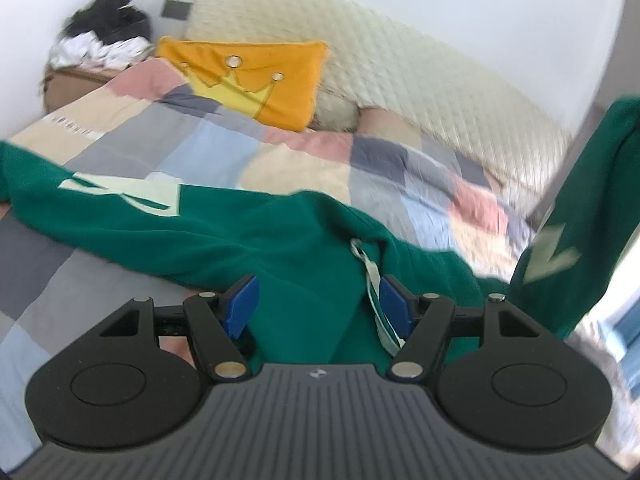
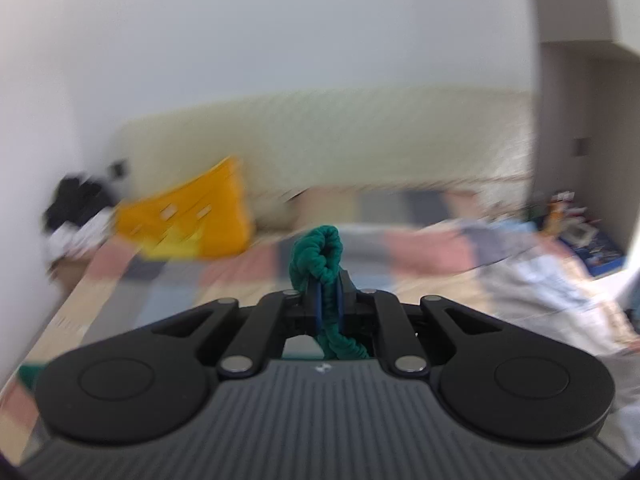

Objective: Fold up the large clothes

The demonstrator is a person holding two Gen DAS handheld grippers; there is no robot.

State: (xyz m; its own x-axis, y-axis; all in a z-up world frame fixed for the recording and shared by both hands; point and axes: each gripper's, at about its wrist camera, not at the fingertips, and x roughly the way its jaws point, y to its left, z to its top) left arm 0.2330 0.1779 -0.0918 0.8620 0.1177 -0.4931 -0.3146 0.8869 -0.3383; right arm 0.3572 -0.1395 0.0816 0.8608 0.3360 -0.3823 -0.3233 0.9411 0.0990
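Spread wide, the left gripper [image 1: 318,312], blue pads [image 1: 244,308] apart with green cloth lying between and beneath them, nothing pinched; pressed together, the right gripper [image 2: 329,306], clamped on a bunched, ribbed edge of the same green sweatshirt [image 1: 224,232], a knot of it [image 2: 320,254] poking out beyond the fingertips and more trailing back toward the palm.

Draped across the patchwork quilt [image 1: 208,140] on the bed, the sweatshirt; long axis running left to right in the left wrist view, one sleeve with pale lettering [image 1: 132,194] stretched off to the far left, the body humped up just ahead of the open claw, a pale drawstring [image 1: 370,276] hanging beside the right-hand pad; at the right edge, another part [image 1: 576,216] lifted steeply off the bed, probably the portion held up by the right gripper, though the grip itself not visible in that view.

Behind, a yellow cushion [image 1: 256,76] against a cream quilted headboard [image 1: 400,64]; a heap of dark and white clothes [image 1: 102,36] at the far left corner.

Likely next: closing the left claw on the cloth directly in front, already straddled, so hardly any reach needed; left hand clearly the nearer to the flat-lying body; then tension between both grips along that left-right axis to spread the garment. Risk: snagging the drawstring alone rather than the fabric; right wrist view blurred, so fine detail there uncertain.
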